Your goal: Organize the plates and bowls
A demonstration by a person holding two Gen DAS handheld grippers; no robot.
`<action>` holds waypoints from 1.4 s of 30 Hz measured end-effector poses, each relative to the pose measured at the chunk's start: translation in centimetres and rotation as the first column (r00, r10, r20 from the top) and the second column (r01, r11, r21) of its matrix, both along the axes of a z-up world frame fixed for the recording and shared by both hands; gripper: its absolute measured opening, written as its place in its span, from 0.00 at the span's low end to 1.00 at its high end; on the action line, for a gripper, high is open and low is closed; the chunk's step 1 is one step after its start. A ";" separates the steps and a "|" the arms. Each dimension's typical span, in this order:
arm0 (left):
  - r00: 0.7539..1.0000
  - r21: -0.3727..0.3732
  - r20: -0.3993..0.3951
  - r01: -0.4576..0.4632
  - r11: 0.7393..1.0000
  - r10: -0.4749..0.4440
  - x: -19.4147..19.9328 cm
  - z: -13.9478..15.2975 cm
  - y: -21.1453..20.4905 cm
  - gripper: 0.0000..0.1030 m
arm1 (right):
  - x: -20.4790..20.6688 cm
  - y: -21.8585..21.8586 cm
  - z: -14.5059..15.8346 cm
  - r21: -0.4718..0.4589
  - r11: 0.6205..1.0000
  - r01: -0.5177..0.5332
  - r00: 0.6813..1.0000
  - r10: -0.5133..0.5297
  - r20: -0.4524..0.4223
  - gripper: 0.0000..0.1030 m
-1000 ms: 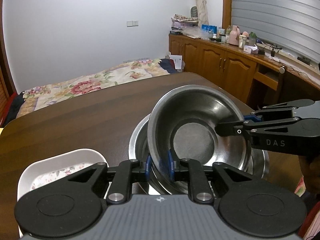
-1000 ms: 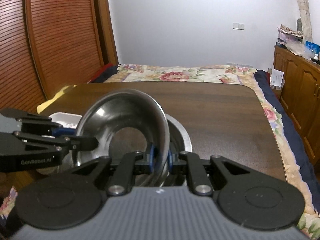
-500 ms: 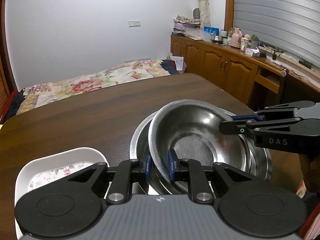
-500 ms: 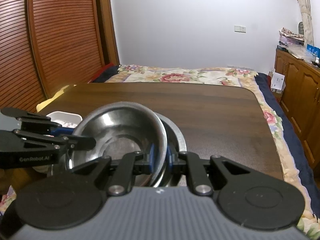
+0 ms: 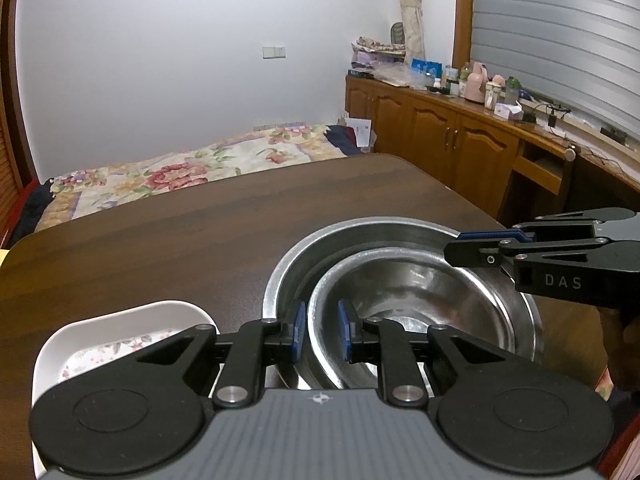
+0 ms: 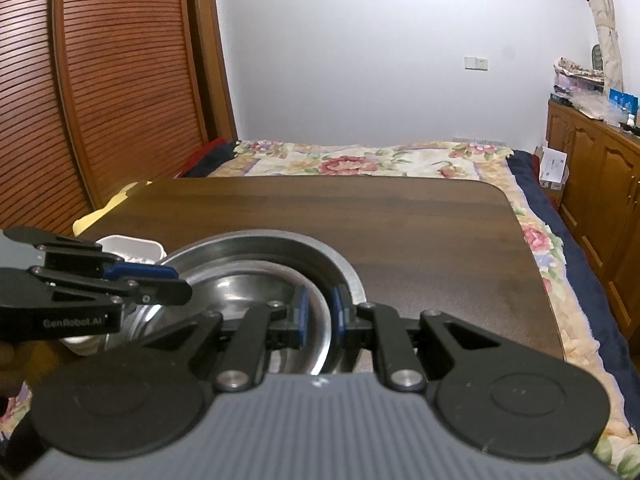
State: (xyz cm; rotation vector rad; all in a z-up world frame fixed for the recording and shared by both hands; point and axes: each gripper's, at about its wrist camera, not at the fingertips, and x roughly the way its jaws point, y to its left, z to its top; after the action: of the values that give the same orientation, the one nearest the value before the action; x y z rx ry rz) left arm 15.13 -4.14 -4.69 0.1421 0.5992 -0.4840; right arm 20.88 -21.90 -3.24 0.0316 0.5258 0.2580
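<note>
A small steel bowl [image 5: 420, 292] sits nested inside a larger steel bowl [image 5: 360, 228] on the dark wooden table [image 5: 200, 220]. My left gripper [image 5: 321, 332] is shut on the small bowl's near rim, one blue pad outside the wall and one inside. My right gripper [image 5: 454, 246] reaches in from the right and pinches the opposite rim. In the right wrist view, my right gripper [image 6: 319, 312] is shut on the small bowl [image 6: 248, 292], whose rim runs between the pads. The left gripper [image 6: 182, 282] comes in from the left, above the larger bowl [image 6: 280, 240].
A white rectangular dish [image 5: 120, 320] with a flower pattern lies left of the bowls, its corner also showing as the white dish [image 6: 132, 246]. A bed with a floral cover stands beyond the table. Wooden cabinets [image 5: 460, 140] line the right wall, and slatted doors [image 6: 100, 80] the left.
The small bowl was tilted up on edge above the larger bowl; it has come down level and now lies nested inside it. Both grippers kept their hold on its rim.
</note>
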 end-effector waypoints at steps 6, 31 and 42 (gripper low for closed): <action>0.999 -0.025 0.036 -0.014 1.000 0.015 -0.6 0.8 0.3 0.27 | -0.8 -0.4 0.6 0.021 1.000 0.018 0.999 -0.018 0.041 0.15; 0.975 -0.085 0.149 -0.155 0.984 0.166 -3.5 0.3 1.8 1.00 | -3.7 0.1 -0.2 -0.004 0.998 0.055 0.971 -0.053 0.234 1.00; 0.978 -0.099 0.126 -0.153 0.983 0.165 -3.9 -1.1 1.2 0.98 | -2.4 -0.3 -2.1 0.036 0.995 0.089 0.975 -0.094 0.202 1.00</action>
State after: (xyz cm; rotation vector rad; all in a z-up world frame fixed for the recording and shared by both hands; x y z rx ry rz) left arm 11.23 -2.96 -5.75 0.0406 0.4524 -0.3417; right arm 18.44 -22.23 -5.38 0.0551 0.3163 0.1756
